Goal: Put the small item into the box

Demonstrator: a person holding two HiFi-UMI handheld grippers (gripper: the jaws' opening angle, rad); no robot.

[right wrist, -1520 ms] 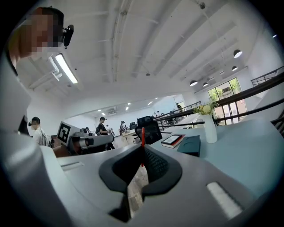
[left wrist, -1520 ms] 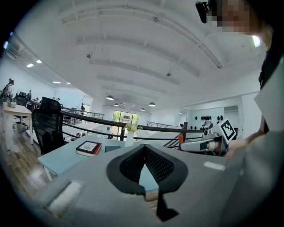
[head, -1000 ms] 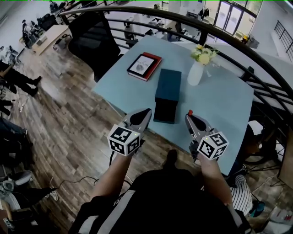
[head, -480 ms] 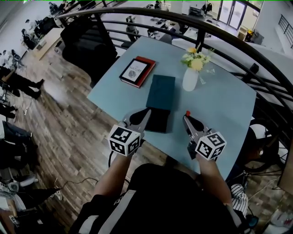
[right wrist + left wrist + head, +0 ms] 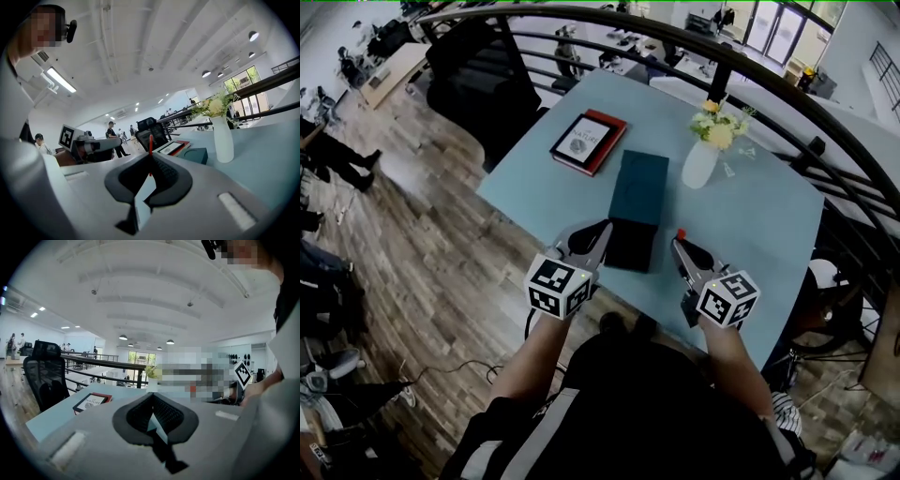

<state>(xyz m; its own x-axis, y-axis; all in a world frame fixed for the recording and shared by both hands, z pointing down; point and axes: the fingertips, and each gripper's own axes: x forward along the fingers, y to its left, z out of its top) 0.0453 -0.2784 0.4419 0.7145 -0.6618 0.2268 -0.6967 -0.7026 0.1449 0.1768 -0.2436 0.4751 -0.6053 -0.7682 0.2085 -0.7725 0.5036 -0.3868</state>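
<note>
Your right tongs (image 5: 679,242) were shut on a small red stick (image 5: 150,143). The thin stick stood up between the two tips and poked out above them. Your left tongs (image 5: 152,399) were closed too, tip against tip, with nothing held in them.

You held both tongs side by side over the near edge of the blue table (image 5: 769,225). Each one had its cube with black and white squares at the back, close to your hands.

The box (image 5: 639,186) lay on the table between the two tongs and a bit past them. It was long and dark green-blue, and its near end looked black (you could not see from these views if that end was open). The left tongs pointed at the near left corner of the box. The right tongs, with the red stick, were just to the right of the box's near end. So the stick was not in the box; it was up in the air in your right tongs.

Past the box lay a book (image 5: 589,142) with a red edge, flat on the table to the left. A white vase (image 5: 700,163) with pale flowers stood to the right of the box. A black chair (image 5: 492,80) stood by the far left of the table, and a dark curved rail (image 5: 787,80) ran behind it all.
</note>
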